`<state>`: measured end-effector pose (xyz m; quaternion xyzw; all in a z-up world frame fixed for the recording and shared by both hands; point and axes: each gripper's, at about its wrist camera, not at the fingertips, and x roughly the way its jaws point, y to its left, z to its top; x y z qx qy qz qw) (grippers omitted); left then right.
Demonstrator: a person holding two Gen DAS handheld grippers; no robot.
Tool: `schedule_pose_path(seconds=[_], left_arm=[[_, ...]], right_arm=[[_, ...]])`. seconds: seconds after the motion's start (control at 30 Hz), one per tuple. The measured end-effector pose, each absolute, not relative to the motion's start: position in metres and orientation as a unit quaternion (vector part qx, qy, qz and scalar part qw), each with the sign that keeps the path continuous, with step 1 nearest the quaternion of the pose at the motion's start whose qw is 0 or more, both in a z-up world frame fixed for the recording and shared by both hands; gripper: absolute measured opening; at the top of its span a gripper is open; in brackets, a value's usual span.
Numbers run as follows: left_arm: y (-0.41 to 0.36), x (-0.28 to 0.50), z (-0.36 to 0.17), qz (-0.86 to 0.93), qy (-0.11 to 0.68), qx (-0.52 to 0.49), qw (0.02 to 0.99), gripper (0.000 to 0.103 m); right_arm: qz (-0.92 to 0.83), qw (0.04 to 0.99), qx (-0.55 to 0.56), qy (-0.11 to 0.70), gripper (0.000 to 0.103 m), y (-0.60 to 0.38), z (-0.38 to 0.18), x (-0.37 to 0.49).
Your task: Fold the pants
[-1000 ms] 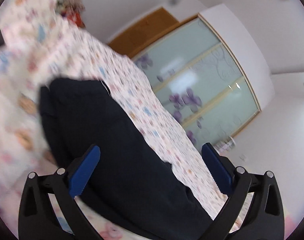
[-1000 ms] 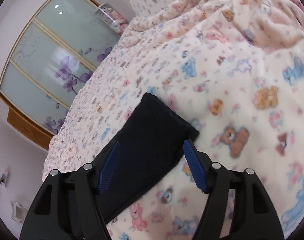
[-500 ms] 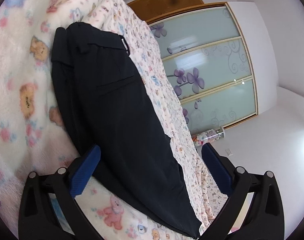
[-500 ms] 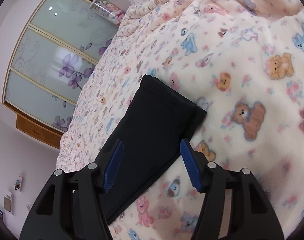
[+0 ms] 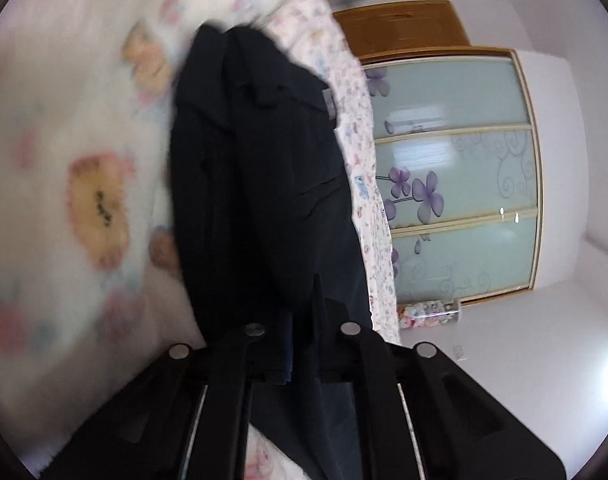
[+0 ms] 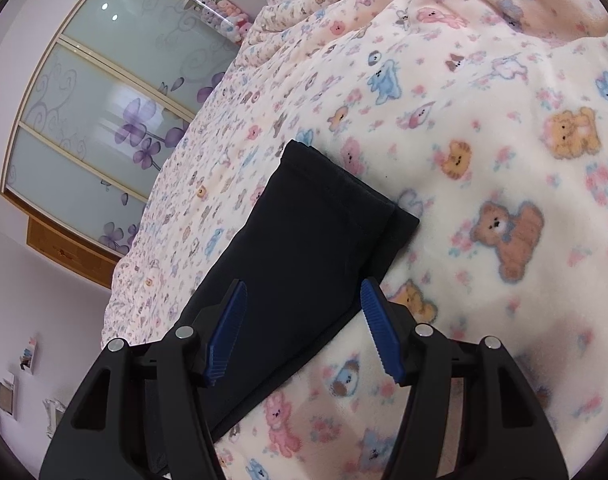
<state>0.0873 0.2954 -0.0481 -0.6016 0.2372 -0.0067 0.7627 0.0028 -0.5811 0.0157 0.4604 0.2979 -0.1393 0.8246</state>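
Bedroom surroundings in both wrist views.
A fleece blanket (image 6: 484, 128) printed with bears and rabbits spreads ahead of and right of the right gripper; a wardrobe (image 6: 83, 120) with frosted, purple-flowered doors stands upper left, a clear tub of soft toys (image 6: 219, 8) beside it.

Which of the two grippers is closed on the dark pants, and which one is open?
The left gripper is shut on the dark pants. The right gripper is open: its blue pads stand apart above the pants' leg end.
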Motion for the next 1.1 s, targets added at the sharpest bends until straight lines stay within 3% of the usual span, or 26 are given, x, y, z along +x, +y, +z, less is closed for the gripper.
schedule_pose_path(seconds=[0.2,0.33,0.37,0.5,0.6,0.67,0.77,1.0,1.1], left_arm=[[0.284,0.06,-0.033,0.017,0.216,-0.567,0.795,0.005],[0.288,0.076,-0.048,0.038,0.253,-0.557,0.79,0.012],[0.289,0.076,-0.047,0.036,0.251,-0.553,0.794,0.017],[0.284,0.067,-0.03,0.009,0.205,-0.546,0.813,0.075],[0.278,0.048,-0.009,0.047,0.157,-0.516,0.841,0.089],[0.273,0.038,0.001,0.066,0.131,-0.496,0.856,0.095],[0.267,0.024,0.018,0.101,0.096,-0.456,0.879,0.099],[0.253,0.016,0.043,0.096,0.063,-0.387,0.915,0.101],[0.247,0.024,0.04,0.082,0.075,-0.382,0.917,0.101]], right_arm=[[-0.14,0.831,0.461,0.278,0.062,-0.583,0.026,-0.004],[-0.157,0.83,0.46,0.275,0.071,-0.589,0.03,-0.011],[-0.164,0.825,0.466,0.275,0.072,-0.593,0.029,-0.014],[-0.178,0.804,0.492,0.283,0.072,-0.605,0.019,-0.022],[-0.183,0.795,0.5,0.29,0.071,-0.61,0.011,-0.023],[-0.178,0.805,0.49,0.284,0.062,-0.611,0.01,-0.019],[-0.18,0.807,0.484,0.288,0.056,-0.614,0.005,-0.011],[-0.187,0.792,0.494,0.306,0.052,-0.618,-0.016,0.007],[-0.191,0.799,0.482,0.305,0.029,-0.618,-0.02,0.011]])
